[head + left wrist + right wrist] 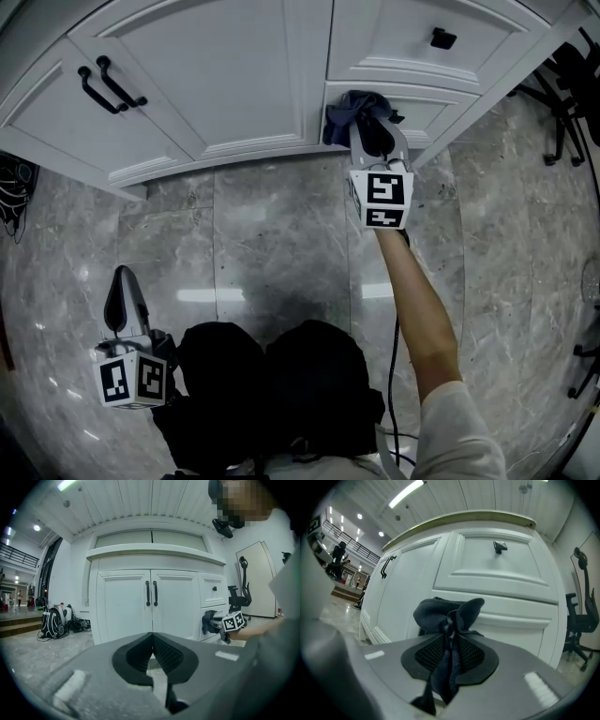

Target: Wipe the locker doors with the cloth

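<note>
A white cabinet (pixel 234 84) with two doors and black handles (pixel 108 86) stands ahead, with drawers (pixel 497 569) to its right. My right gripper (pixel 377 141) is shut on a dark blue cloth (pixel 352 114), which bunches out past the fingertips against the lower drawer front (pixel 427 112). In the right gripper view the cloth (pixel 447 620) hangs pinched between the jaws, close to the drawer panel. My left gripper (pixel 117 305) is held low over the floor at the left, shut with nothing in it, its jaws (pixel 153 651) pointing at the cabinet doors (pixel 150 606).
The floor is grey marble tile (pixel 272 244). Office chairs (pixel 572 103) stand to the right of the cabinet. Bags (pixel 54 620) lie on the floor far left. A cable (pixel 394 375) trails under my right arm. The upper drawer has a black knob (pixel 442 38).
</note>
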